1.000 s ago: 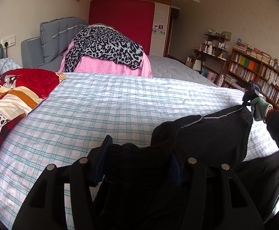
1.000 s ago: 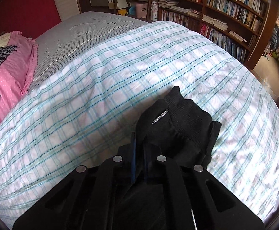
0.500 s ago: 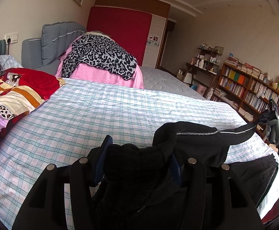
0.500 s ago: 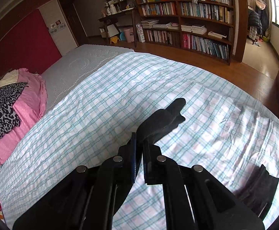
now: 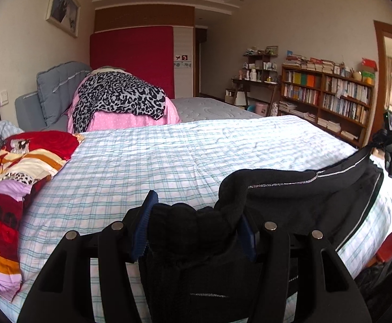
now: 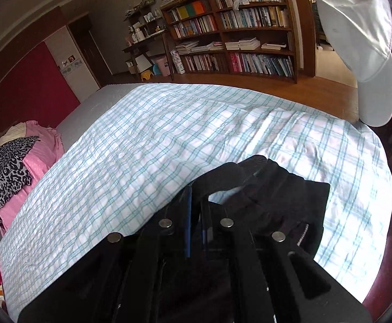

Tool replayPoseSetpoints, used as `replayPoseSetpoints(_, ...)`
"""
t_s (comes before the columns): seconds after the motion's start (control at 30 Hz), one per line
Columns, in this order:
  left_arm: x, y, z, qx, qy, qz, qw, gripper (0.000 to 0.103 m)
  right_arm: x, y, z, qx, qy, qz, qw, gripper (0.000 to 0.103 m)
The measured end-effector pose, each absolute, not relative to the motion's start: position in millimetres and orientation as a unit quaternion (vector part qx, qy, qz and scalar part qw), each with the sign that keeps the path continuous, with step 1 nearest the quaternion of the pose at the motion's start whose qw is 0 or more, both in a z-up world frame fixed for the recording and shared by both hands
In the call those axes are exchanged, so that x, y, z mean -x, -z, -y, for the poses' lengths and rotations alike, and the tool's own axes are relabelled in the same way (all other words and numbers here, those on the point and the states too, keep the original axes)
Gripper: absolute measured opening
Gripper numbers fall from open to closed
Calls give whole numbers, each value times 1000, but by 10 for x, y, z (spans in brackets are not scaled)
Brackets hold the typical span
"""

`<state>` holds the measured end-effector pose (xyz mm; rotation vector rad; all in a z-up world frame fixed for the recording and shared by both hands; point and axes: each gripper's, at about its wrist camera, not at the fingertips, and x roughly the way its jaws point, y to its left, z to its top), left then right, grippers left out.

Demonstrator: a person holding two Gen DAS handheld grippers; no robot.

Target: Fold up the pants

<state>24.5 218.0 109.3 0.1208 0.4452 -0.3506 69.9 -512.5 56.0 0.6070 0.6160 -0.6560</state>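
Over the near edge of the bed (image 5: 169,161), black pants (image 5: 290,188) strung between two grippers: left gripper (image 5: 193,231) clamped on a thick bunch of the dark cloth, jaws part-way apart around the wad; right gripper (image 6: 196,212) pinched nearly flat on a thin edge of the same garment. Most of the fabric lifted clear of the checked sheet, a silver-trimmed seam (image 5: 311,180) drawn taut across toward the far corner, the lower part sagging down over the bed's right side. Probably the stretching-out step ahead of laying flat for the first fold. To do it well: keep both grips level and pull apart only until the seam line runs straight, not so hard that the thin pinch on the right slips. Lower both ends together onto the open middle of the sheet, well apart from the red patterned quilt (image 5: 21,167) and the pink pile with the leopard-print cloth (image 5: 120,99). Worth watching the hanging part on the right, likely to drag or bunch under the rest if set down too soon; a slight lift and sweep inward should bring it onto the mattress. Bulky wad in the left grip likely to leave a crumpled corner, so smooth after release.
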Motion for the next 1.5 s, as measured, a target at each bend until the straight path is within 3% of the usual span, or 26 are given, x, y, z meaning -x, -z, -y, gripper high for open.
replayPoseSetpoints(0.47, 7, -1041, -2065, -188, 227, -208, 933, 56, -162, 25, 5189, -326, 306, -309, 839, 6)
replayPoseSetpoints(0.9, 406, -962, -1875, -298, 271, -139, 905, 59, -49, 140, 5247, -347, 290, -306, 837, 15)
replayPoseSetpoints(0.97, 368, -979, -1880, -293, 267, -142, 907, 59, -38, 144, 5257, -355, 288, -304, 836, 30)
replayPoseSetpoints(1.17, 382, -990, -1939, -291, 264, -137, 909, 59, -1, 146, 5305, -375, 278, -296, 833, 48)
replayPoseSetpoints(1.27, 474, -1079, -2017, -288, 266, -112, 913, 61, 28, 106, 5329, -373, 284, -291, 834, 54)
replayPoseSetpoints(1.37, 509, -1212, -2131, -253, 274, -94, 923, 70, 1, 70, 5332, -372, 284, -287, 836, 55)
replayPoseSetpoints(1.5, 422, -1212, -2096, -239, 265, -109, 928, 71, -67, 68, 5329, -369, 282, -288, 838, 55)
